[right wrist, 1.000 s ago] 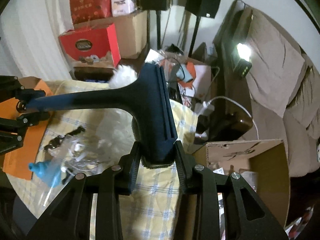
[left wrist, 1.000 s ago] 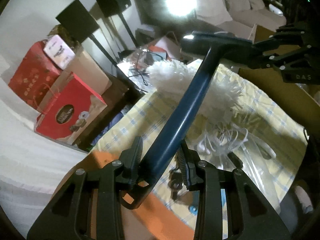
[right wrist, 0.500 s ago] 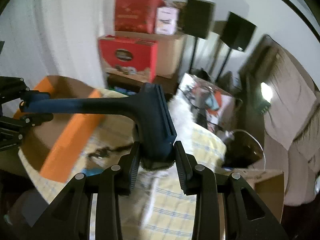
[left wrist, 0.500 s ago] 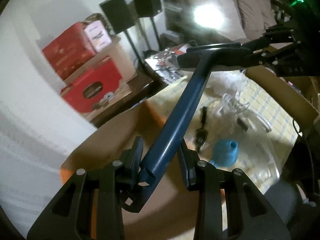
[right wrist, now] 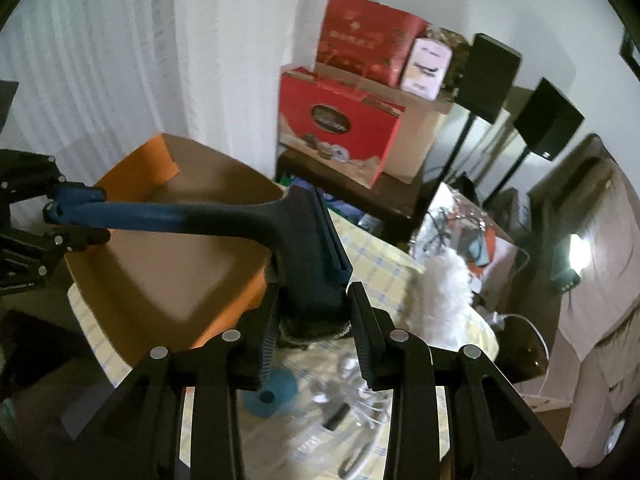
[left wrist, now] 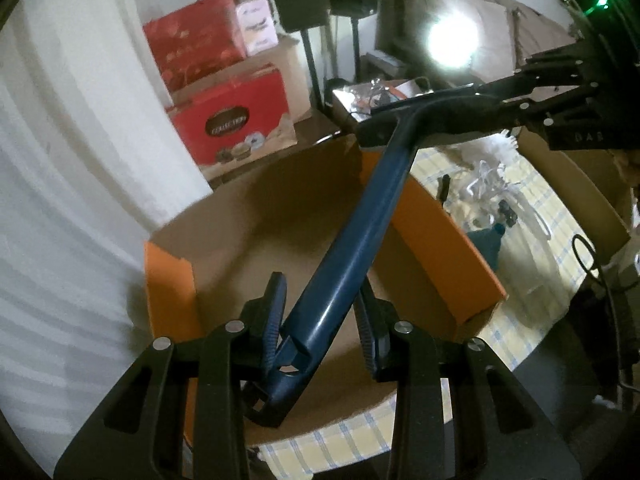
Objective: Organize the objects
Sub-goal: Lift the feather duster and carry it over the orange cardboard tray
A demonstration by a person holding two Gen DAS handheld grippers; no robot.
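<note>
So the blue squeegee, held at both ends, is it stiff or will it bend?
Probably stiff: the blue squeegee spans straight between the left hand-held gripper and right hand-held gripper without sagging. Its handle looks glossy, so it may slip. It seems light.

Right tongs [right wrist: 314, 326]: lower bodies cut off by bottom edge of picture. Squeegee [right wrist: 308, 248] head end hidden between their fingers; dark round thing just under it, too unclear to name.

Small things on desk [right wrist: 384, 256] below right tongs: blurred, only blue funnel [right wrist: 270, 390] shape readable.

Left tongs [left wrist: 320, 328]: handle tip partly hidden behind left finger. Orange box [left wrist: 436, 240] floor partly covered by squeegee handle.

Lamp glare [left wrist: 452, 40] far beyond left tongs washes out sofa there.
</note>
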